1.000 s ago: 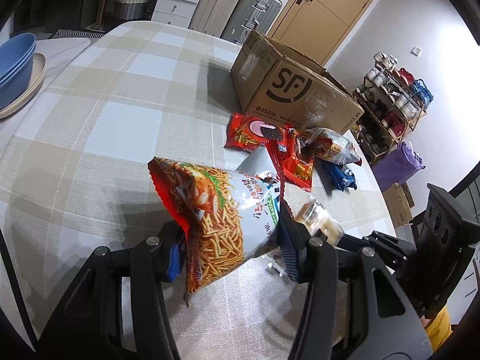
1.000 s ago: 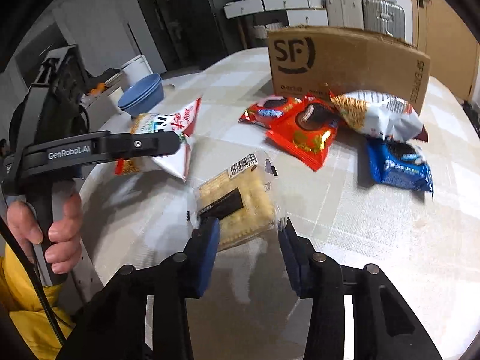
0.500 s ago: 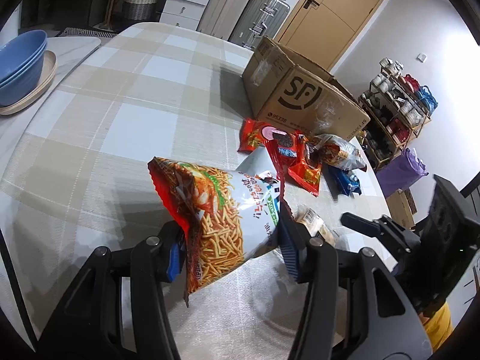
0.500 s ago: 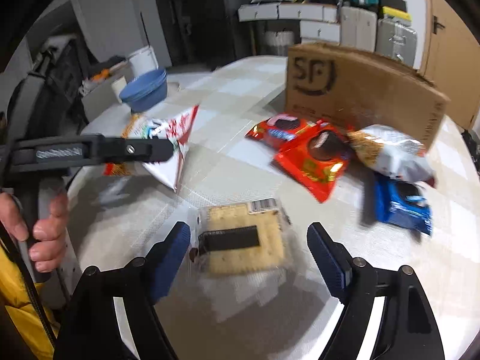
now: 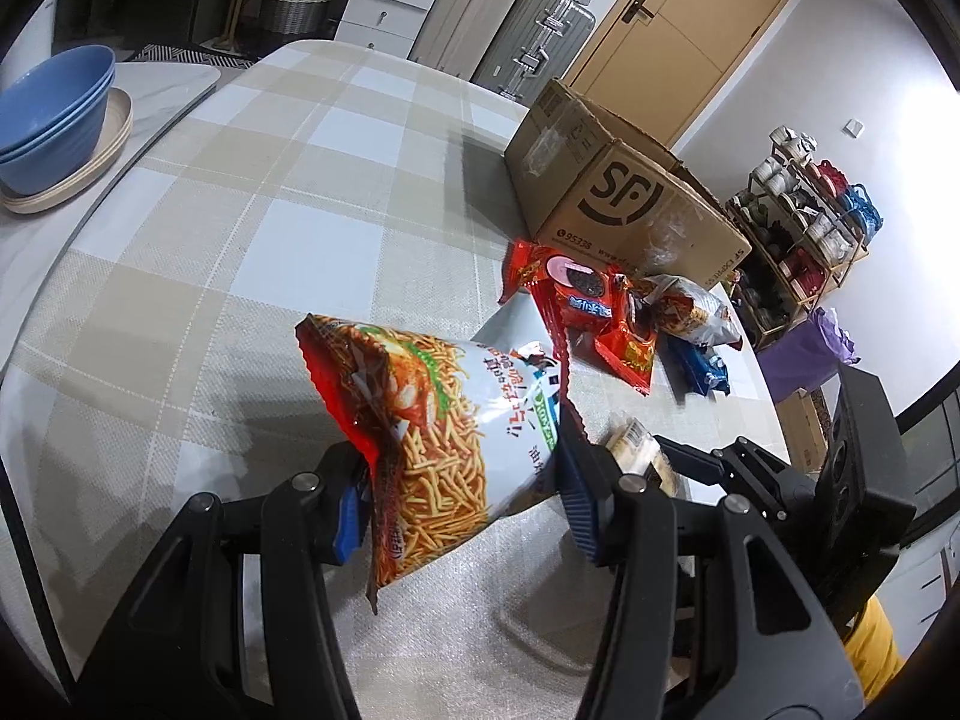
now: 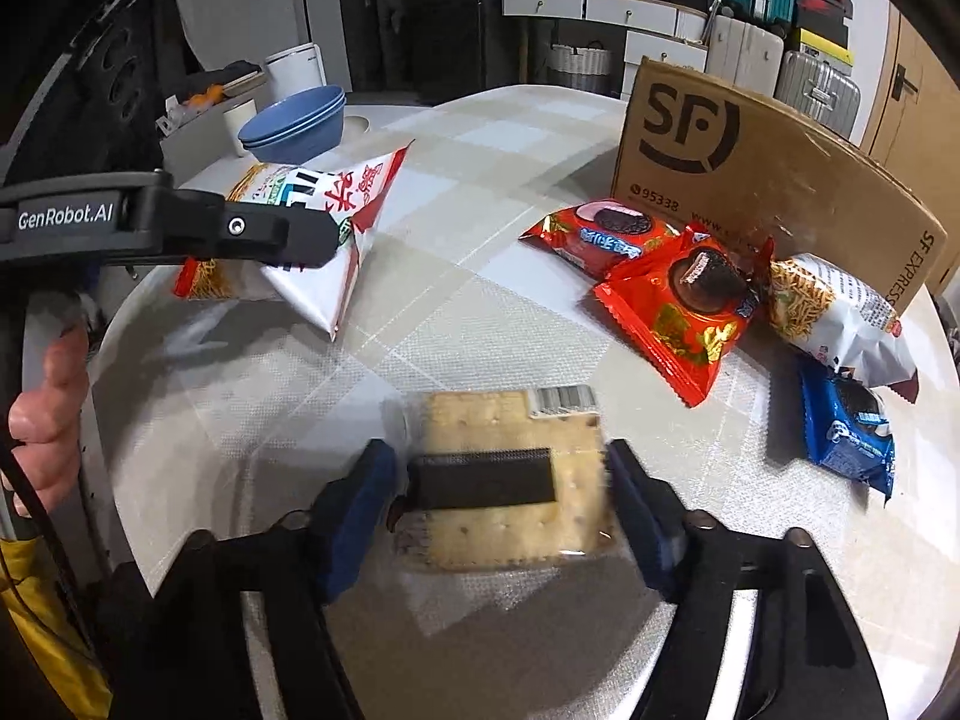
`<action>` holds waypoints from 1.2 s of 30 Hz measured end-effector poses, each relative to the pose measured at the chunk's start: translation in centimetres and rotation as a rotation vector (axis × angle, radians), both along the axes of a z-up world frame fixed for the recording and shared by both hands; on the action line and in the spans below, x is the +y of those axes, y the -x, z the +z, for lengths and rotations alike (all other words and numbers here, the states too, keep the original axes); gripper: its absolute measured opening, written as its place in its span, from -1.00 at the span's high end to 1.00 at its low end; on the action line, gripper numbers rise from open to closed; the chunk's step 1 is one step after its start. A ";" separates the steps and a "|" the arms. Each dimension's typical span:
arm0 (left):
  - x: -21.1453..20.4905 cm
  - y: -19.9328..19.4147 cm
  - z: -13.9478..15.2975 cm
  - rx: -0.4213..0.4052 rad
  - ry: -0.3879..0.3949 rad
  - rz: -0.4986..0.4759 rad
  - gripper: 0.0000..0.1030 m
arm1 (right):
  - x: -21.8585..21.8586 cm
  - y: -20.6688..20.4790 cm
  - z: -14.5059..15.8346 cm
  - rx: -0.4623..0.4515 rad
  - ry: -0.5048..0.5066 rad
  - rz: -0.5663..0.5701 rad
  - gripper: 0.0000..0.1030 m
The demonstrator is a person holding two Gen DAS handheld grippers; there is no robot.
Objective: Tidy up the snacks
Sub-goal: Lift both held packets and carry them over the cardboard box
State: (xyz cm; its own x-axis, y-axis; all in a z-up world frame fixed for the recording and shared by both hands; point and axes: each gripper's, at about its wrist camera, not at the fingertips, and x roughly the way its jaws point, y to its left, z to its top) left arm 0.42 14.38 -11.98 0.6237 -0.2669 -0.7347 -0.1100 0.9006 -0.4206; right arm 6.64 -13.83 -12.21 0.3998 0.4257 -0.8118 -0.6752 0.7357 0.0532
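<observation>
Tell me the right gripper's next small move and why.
Probably close the right gripper on the cracker pack: its fingers flank the pack lying flat on the table, with a gap showing at least on the left side. The left gripper already holds the noodle bag.

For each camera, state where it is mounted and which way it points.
Left wrist: on the left hand-held gripper, facing along its fingers over the table toward the SF box; its fingers clamp the noodle bag, with the right hand-held gripper at its right edge.
Right wrist: on the right hand-held gripper, looking down at the cracker pack between its open fingers; a hand grips the left tool.
Shared: box, noodle bag, cracker pack, blue bowls.
</observation>
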 end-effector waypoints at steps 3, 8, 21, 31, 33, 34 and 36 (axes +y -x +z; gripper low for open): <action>0.0 0.0 0.0 0.003 -0.006 0.004 0.04 | -0.2 0.2 0.2 0.021 -0.023 0.017 -0.17; -0.2 0.0 0.0 0.009 -0.009 0.007 0.04 | -1.0 0.4 0.3 0.028 -0.073 -0.006 -0.16; -2.0 0.2 1.5 -0.025 -0.042 -0.027 0.04 | -4.7 0.2 4.5 0.005 -0.260 -0.102 -0.15; -4.7 -0.1 4.5 -0.094 -0.109 -0.078 0.04 | -8.8 0.8 8.4 -0.034 -0.416 -0.186 -0.15; -5.1 -0.5 5.5 -0.112 -0.120 -0.088 0.04 | -9.4 0.6 9.3 -0.043 -0.434 -0.200 -0.16; -5.3 -0.7 6.3 -0.125 -0.127 -0.092 0.04 | -9.8 0.5 10.0 -0.054 -0.441 -0.212 -0.16; -5.5 -1.2 7.8 -0.152 -0.141 -0.100 0.04 | -10.4 0.3 11.2 -0.070 -0.459 -0.226 -0.16</action>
State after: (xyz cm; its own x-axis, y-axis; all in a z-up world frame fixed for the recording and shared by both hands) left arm 1.62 8.91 -4.22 0.7057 -0.2339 -0.6687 0.0376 0.9550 -0.2944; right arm 6.33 -24.23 -1.03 0.5701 0.6283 -0.5294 -0.5153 0.7753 0.3652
